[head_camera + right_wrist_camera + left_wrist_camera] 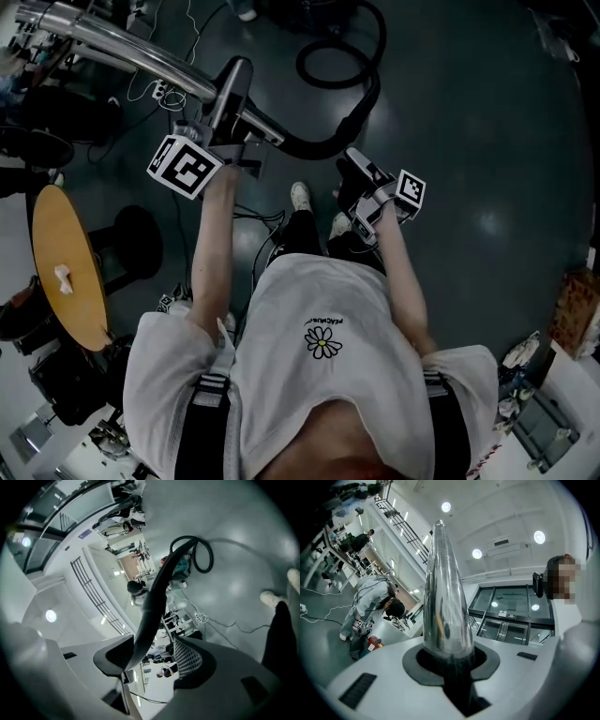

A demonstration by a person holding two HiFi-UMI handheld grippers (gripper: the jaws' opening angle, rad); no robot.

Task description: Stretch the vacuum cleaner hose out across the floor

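Pinching the chrome vacuum wand between the pressed-in fingers of the left gripper, tube pointing straight out beyond the tips. Holding the fingers of the right gripper spread around the black vacuum hose, against one finger, clear of the mesh-padded other, curving beyond the tips to a loop on the floor.

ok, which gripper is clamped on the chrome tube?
The left gripper: its jaws are shut on the chrome tube. The right gripper has its jaws apart, with the black hose between them.
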